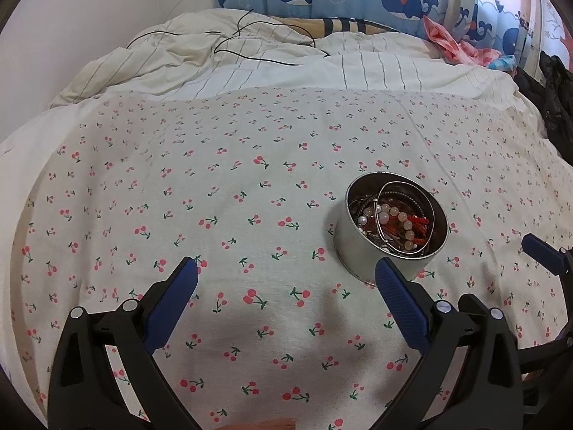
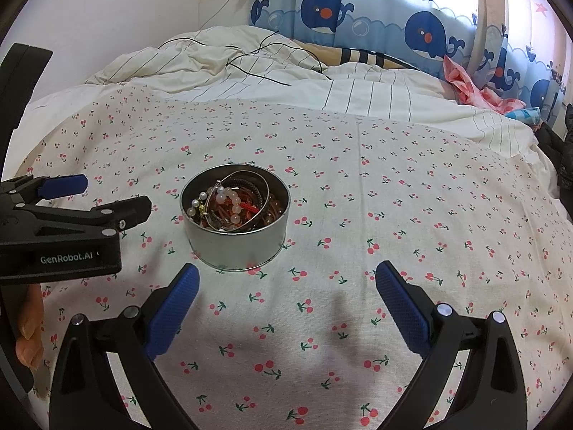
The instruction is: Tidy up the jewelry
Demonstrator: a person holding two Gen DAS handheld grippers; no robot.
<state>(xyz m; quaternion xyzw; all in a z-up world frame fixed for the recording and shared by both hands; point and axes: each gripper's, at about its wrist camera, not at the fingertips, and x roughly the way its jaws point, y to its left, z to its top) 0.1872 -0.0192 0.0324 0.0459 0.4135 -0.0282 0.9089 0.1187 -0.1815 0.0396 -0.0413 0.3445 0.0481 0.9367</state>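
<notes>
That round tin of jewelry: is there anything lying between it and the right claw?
Nothing but bare cherry-print sheet. In the right wrist view, the open right claw sits just short of the tin, with only cloth showing between them.

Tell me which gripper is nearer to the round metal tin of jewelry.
Left, though only narrowly. The left gripper has one finger right by the tin's near wall, the tin off to its right. The right gripper hangs just short of the tin, which sits ahead-left. Both are open, neither touching.
</notes>
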